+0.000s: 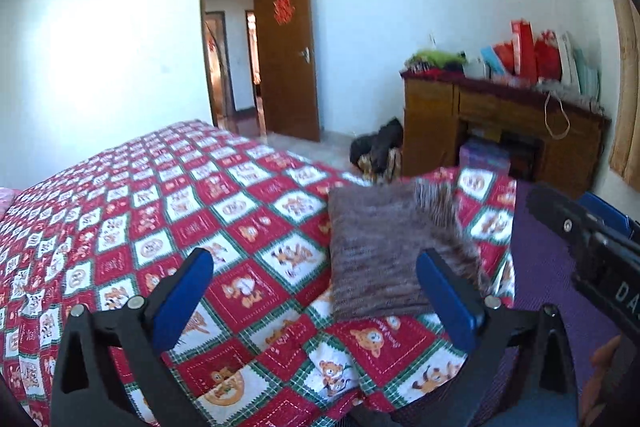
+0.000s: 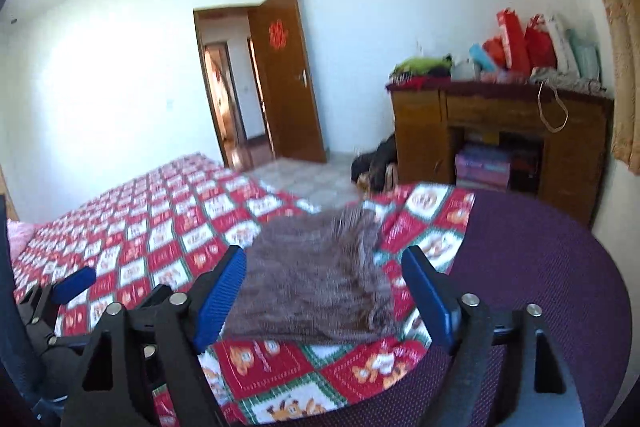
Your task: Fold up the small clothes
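A folded brown knit garment with a fringed edge lies on the red, white and green patterned bedspread, near the bed's right corner. My left gripper is open and empty, just in front of the garment, its right finger over the garment's near right edge. My right gripper is open and empty, its blue fingers either side of the same garment above the bedspread. The left gripper's blue finger shows at the left in the right wrist view.
A purple round cushioned seat sits against the bed's right corner. A wooden desk loaded with bags stands by the far wall. A dark bundle lies on the floor. The wooden door is open.
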`<action>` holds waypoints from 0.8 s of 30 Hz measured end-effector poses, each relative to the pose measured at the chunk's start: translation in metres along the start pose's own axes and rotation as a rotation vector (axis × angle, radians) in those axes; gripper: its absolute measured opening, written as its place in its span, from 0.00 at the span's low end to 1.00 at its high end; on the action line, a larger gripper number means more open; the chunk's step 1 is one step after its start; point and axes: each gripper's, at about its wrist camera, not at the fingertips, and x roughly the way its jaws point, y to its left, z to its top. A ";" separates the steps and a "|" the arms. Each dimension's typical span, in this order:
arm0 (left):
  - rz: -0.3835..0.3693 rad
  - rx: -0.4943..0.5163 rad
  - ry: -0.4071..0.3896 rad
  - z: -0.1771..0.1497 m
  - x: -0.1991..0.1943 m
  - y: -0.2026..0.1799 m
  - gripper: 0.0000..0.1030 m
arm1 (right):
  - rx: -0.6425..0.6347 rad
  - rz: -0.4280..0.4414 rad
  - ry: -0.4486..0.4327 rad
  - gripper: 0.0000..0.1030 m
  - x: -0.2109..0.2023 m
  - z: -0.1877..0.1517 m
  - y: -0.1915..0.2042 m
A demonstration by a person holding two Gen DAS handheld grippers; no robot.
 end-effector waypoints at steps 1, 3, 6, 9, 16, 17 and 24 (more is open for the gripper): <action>0.003 -0.007 -0.013 0.002 -0.004 0.001 1.00 | 0.001 -0.005 -0.023 0.81 -0.004 0.004 0.000; 0.002 -0.027 -0.046 0.007 -0.013 0.002 1.00 | 0.006 -0.011 -0.069 0.83 -0.015 0.010 -0.001; -0.010 -0.063 -0.089 0.012 -0.025 0.005 1.00 | 0.019 -0.027 -0.125 0.85 -0.029 0.015 -0.004; -0.006 -0.076 -0.112 0.015 -0.032 0.006 1.00 | 0.022 -0.057 -0.177 0.85 -0.042 0.017 -0.005; 0.021 -0.061 -0.152 0.016 -0.046 0.006 1.00 | 0.010 -0.086 -0.320 0.89 -0.076 0.018 0.005; 0.019 -0.061 -0.158 0.017 -0.048 0.007 1.00 | -0.001 -0.086 -0.330 0.90 -0.079 0.018 0.008; 0.035 -0.038 -0.185 0.018 -0.055 0.006 1.00 | -0.044 -0.074 -0.349 0.91 -0.089 0.018 0.022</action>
